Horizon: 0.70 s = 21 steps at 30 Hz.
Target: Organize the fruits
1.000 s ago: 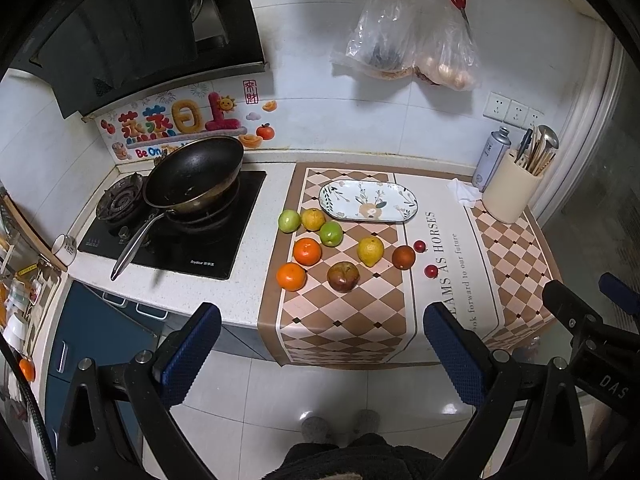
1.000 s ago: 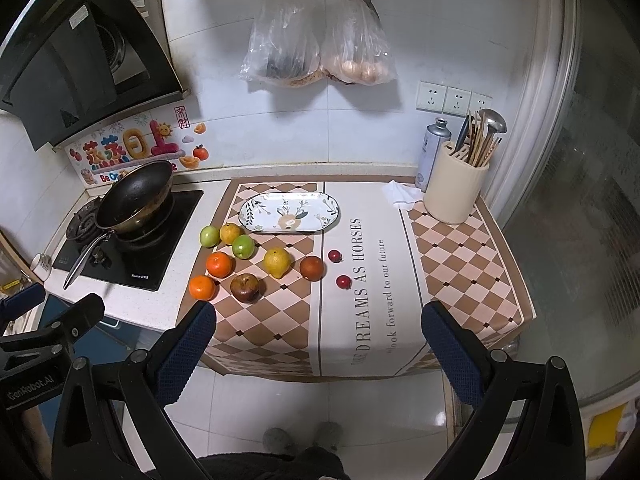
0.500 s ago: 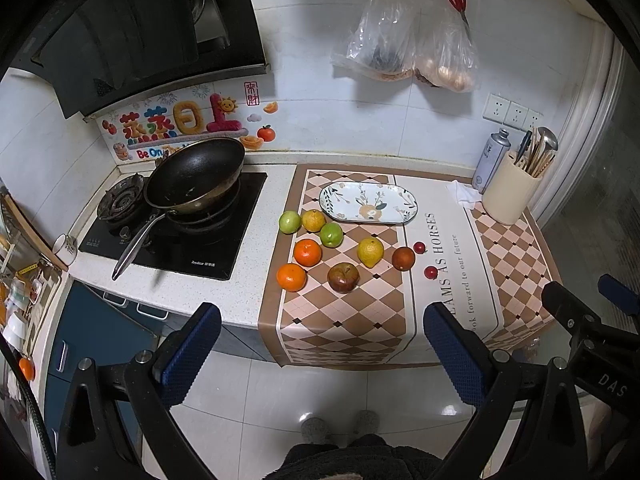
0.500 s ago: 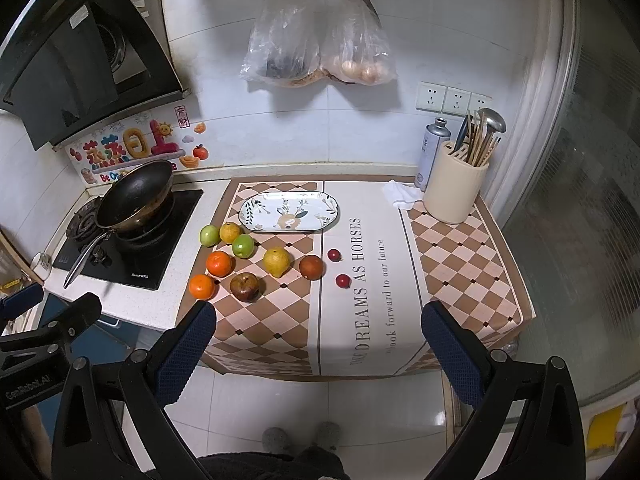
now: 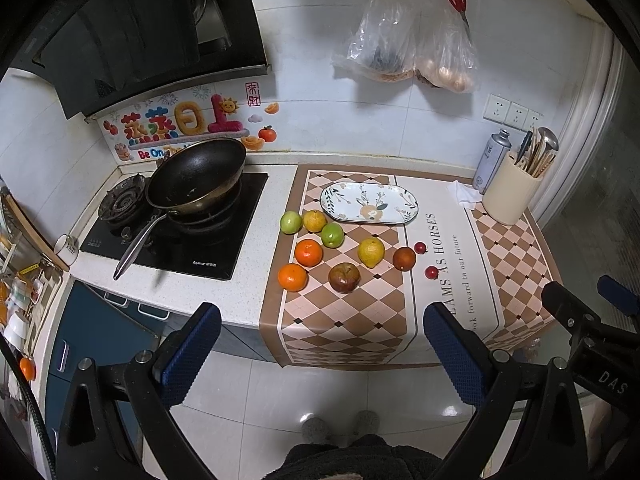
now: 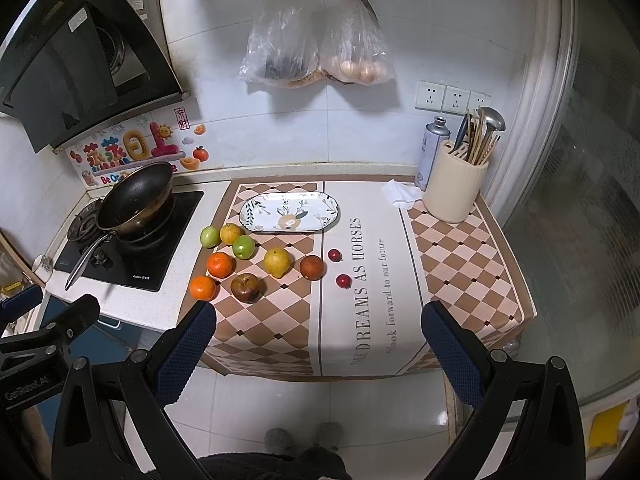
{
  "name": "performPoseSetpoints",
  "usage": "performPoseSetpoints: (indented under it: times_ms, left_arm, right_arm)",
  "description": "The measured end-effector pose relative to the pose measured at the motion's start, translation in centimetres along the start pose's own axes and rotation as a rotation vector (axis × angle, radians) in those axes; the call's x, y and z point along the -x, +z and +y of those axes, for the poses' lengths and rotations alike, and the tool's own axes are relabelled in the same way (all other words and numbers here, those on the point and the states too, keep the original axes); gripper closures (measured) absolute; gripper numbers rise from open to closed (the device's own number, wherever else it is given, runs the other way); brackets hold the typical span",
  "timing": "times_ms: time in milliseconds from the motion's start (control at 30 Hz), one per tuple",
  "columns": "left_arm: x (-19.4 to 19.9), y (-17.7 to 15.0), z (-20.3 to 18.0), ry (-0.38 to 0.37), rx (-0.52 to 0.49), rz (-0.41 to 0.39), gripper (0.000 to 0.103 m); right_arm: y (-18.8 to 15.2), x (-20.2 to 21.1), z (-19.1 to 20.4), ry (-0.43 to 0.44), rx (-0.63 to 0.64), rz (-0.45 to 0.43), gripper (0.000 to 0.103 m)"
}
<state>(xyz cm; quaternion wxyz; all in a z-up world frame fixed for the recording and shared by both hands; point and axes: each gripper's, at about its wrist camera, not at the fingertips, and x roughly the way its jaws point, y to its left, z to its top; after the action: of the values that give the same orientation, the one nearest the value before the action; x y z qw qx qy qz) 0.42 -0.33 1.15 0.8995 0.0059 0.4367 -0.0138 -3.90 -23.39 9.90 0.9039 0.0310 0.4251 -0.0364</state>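
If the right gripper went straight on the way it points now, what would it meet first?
Probably the patterned mat on the counter, near the two small red fruits. The open right gripper has nothing nearer ahead, though depth is unclear.

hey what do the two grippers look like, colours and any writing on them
Both the left gripper and right gripper have black frames with silver bolts and blue textured pads. The left's body reads "GenRobot.AI"; the right's shows "DAS".

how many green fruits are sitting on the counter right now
2. One round green fruit lies leftmost in the back row beside a yellow-orange citrus fruit; the other green fruit lies just right of that citrus, near the patterned oval plate. None seem hidden.
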Motion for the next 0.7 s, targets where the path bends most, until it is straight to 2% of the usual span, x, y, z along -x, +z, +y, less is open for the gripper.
performPoseSetpoints:
  times_ms: [700]
  left_arm:
    - [0.01,-0.08,0.14,-0.011,-0.002,-0.003,0.0]
  right_arm:
    - [0.02,-0.11,-0.53,0.0,-0.022,-0.008,0.0]
